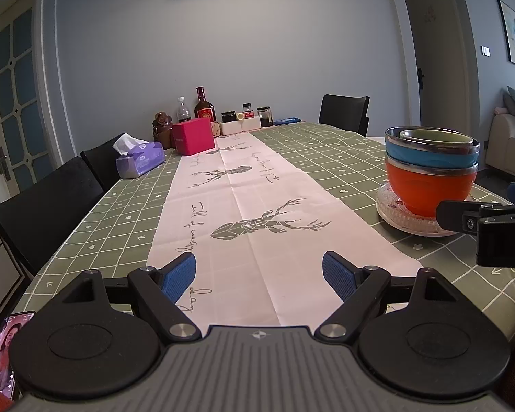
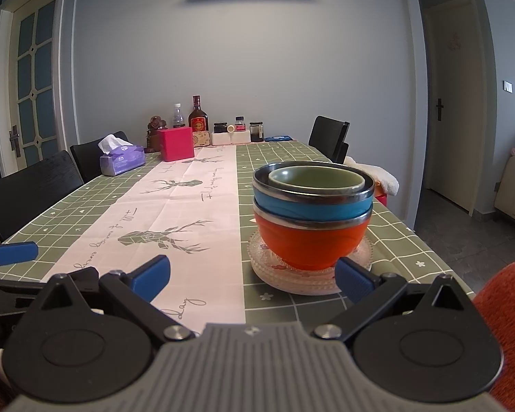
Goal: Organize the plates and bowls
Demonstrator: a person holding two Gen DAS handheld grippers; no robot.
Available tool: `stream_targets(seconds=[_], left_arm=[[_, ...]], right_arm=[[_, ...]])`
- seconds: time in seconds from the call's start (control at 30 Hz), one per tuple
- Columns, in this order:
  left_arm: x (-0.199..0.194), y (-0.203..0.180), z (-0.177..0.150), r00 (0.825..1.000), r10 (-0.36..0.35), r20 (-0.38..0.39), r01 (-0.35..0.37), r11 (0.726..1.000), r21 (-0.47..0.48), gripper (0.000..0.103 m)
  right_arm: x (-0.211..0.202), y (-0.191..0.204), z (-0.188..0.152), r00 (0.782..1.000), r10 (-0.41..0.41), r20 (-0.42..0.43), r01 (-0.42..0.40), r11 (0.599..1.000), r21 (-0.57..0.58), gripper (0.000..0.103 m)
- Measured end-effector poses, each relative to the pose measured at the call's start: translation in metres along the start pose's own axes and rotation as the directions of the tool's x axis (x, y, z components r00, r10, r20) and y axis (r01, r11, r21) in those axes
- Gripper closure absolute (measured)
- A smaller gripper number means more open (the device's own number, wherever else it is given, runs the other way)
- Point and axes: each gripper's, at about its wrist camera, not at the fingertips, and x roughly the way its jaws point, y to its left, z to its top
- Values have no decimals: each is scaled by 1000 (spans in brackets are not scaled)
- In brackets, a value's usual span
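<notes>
Left gripper (image 1: 259,276): blue-padded jaws stood wide apart over the pink deer-print runner (image 1: 254,202), holding nothing.
Right gripper (image 2: 252,274): jaws spread apart, empty, just short of the stack.
Bowls: small green ceramic bowl (image 2: 316,180) nested in a blue steel-rimmed bowl (image 2: 312,206), which sat in an orange steel-rimmed bowl (image 2: 309,243).
Plates: clear patterned glass plates (image 2: 285,279) lay stacked under the bowls on the green checked tablecloth (image 2: 412,261).
Far end: purple tissue box (image 2: 122,161) beside a magenta box (image 2: 175,144).

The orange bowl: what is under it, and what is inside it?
Under the orange bowl lie stacked glass plates. Inside sits a blue bowl holding a green bowl; their bottoms are hidden.
</notes>
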Motion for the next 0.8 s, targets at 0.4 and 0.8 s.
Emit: stream_targets(seconds=[0.4,0.8], left_arm=[[-1,0,0,1000,6,0,-6,1000,1,5],[-2,1,0,1000,9,-1,-9,1000,5,5]], right_arm=[[-1,0,0,1000,1,-1,-1,1000,-2,3],[-1,1,0,1000,1,-1,-1,1000,-1,3]])
